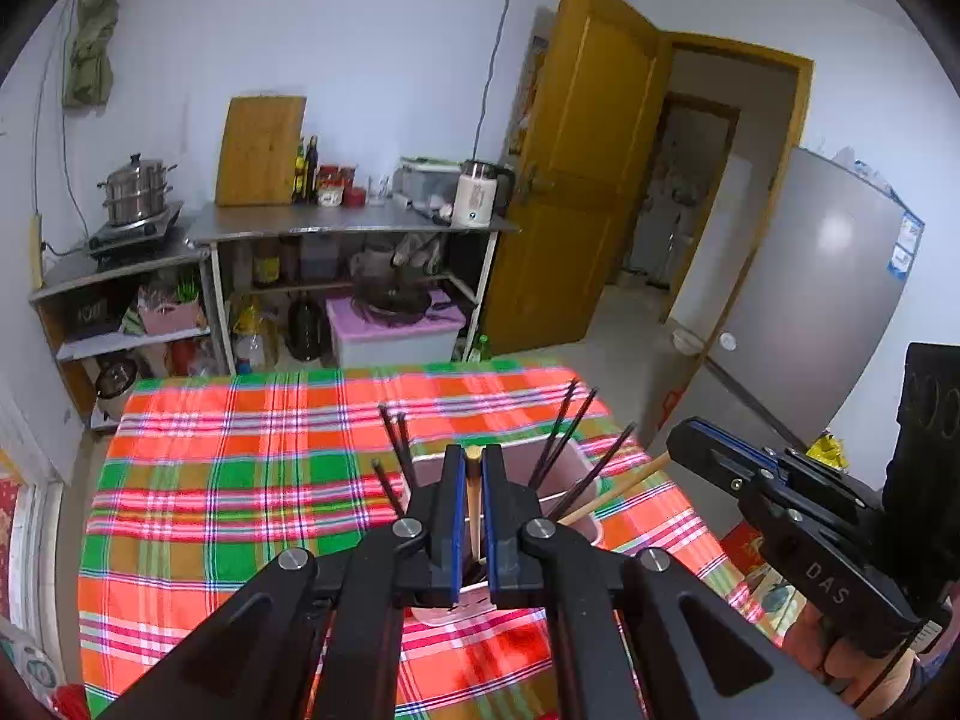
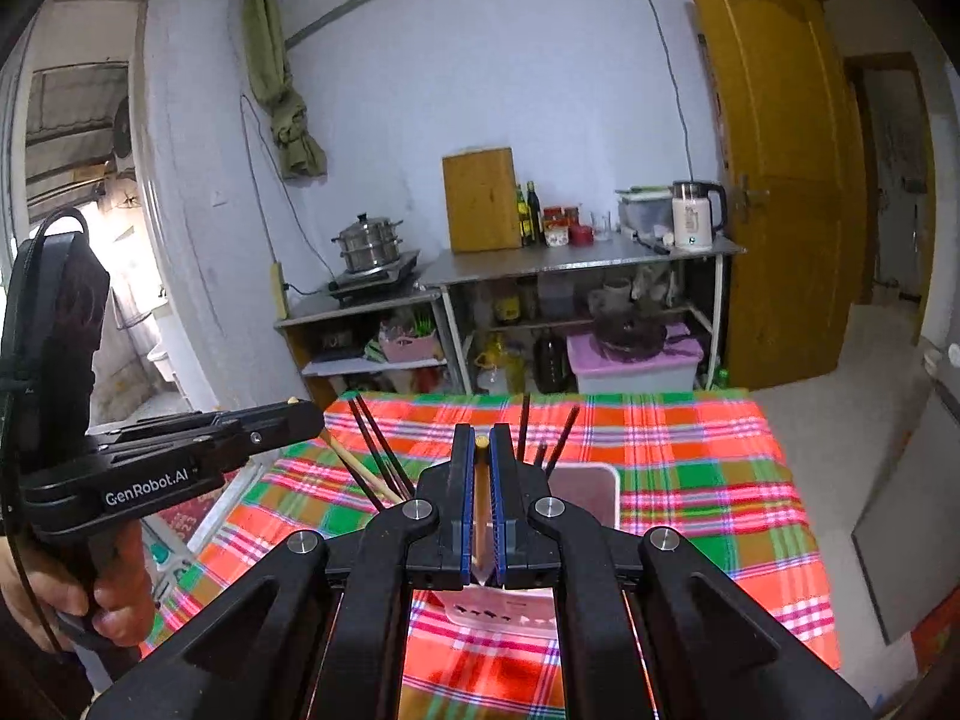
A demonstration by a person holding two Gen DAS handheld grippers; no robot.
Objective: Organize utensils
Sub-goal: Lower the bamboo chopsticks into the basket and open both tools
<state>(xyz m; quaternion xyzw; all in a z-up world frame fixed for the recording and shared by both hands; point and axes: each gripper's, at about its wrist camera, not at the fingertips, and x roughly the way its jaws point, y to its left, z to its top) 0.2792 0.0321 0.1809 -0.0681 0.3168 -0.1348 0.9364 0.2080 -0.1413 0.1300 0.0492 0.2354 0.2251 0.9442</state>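
Plaid cloth (image 1: 240, 480) in orange and green covers the worktop, where a pale holder (image 1: 573, 480) stands with black chopsticks (image 1: 555, 438). The left gripper (image 1: 474, 462) and right gripper (image 2: 480, 450) each pinch one wooden chopstick (image 1: 474, 510) above it.

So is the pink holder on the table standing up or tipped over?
Standing up. The pink holder sits on the checked tablecloth with its opening facing upward, and black chopsticks lean out of its top.
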